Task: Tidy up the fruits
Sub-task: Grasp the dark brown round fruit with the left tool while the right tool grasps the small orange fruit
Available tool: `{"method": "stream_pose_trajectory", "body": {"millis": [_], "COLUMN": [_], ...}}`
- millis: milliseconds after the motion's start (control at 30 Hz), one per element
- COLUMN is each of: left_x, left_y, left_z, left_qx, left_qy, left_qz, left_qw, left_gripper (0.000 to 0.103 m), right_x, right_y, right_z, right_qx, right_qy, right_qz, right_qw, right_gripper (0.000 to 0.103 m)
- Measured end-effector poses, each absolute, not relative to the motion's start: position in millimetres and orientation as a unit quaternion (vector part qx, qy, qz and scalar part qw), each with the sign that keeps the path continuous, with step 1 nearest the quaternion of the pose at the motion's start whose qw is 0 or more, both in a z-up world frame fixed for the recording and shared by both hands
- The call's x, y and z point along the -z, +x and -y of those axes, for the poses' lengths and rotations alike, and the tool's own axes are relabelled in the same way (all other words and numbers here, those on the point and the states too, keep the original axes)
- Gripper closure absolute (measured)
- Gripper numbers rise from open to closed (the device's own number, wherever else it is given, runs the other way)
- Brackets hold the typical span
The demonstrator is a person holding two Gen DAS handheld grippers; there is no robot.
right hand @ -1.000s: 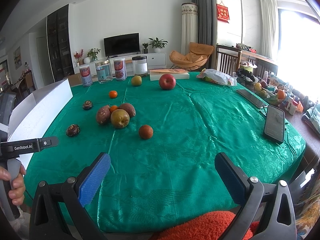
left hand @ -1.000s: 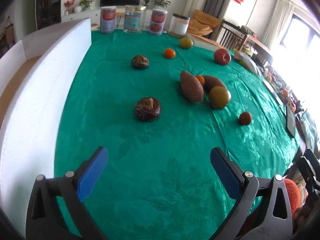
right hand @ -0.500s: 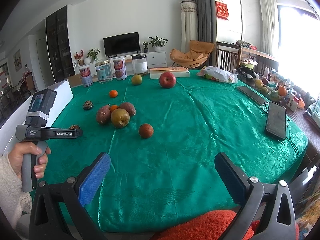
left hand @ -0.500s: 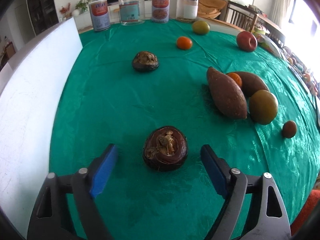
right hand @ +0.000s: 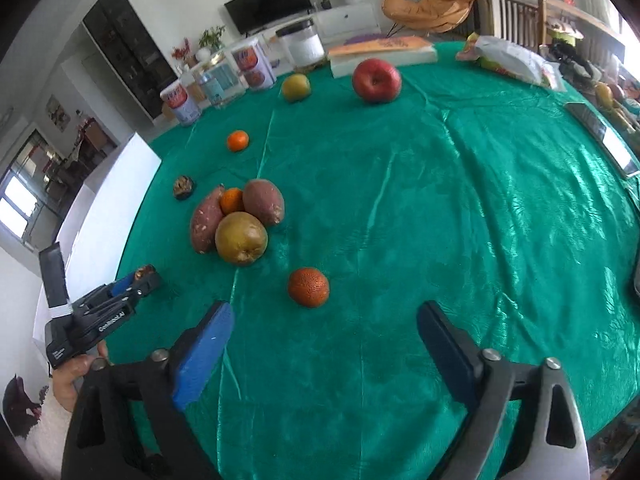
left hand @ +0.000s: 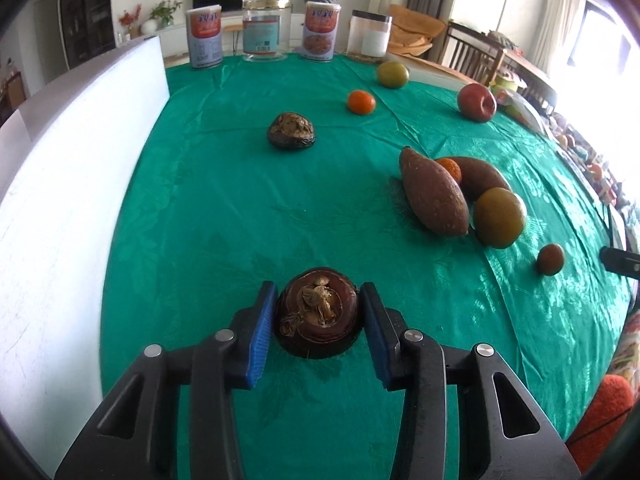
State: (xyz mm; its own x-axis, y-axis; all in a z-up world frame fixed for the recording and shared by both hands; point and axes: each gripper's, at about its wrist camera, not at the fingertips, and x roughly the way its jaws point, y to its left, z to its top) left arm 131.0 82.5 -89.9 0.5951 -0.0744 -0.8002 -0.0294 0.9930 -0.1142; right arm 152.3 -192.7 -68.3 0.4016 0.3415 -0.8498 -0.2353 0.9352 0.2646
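Green-clothed table [right hand: 460,208]: scattered fruits, sweet potatoes [right hand: 262,201], jars [left hand: 267,26], phones.

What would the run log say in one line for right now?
left gripper: closing on dark brown fruit | right gripper: closing, empty, facing orange fruit | green tablecloth

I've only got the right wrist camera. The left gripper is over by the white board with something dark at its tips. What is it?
Observer: The left wrist view shows a round dark brown fruit between the blue pads of the left gripper. Its jaws have just been closing, and both pads now meet the fruit's sides.
Operator: Is it lifted off the table?
Observer: Not by the look of it. Its base appears to rest on the green cloth.
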Motion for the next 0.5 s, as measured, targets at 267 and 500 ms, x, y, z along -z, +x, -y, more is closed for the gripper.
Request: {"method": "stream_pose_trajectory", "body": {"millis": [267,500], "left_x": [75.4,65.9], "left_y": [103.8,92.8], "left_z": [-79.9,-80.6], "left_qx": [0.023,0.024], "left_qy": [-0.065,-0.066], "left_qz": [-0.437,-0.43], "left_qw": [0.897,0.9], "left_gripper": [0.06,0.06], "right_x": [107.1,92.8], "right_y": [178.7,171.1], "right_z": [157.6,160.2], "right_qx": [-0.179,-0.181], "right_qy": [-0.005,-0.008], "right_qz": [-0.537,-0.526], "right_qw": [0.824,0.831], "right_gripper": [0.057,0.073]}}
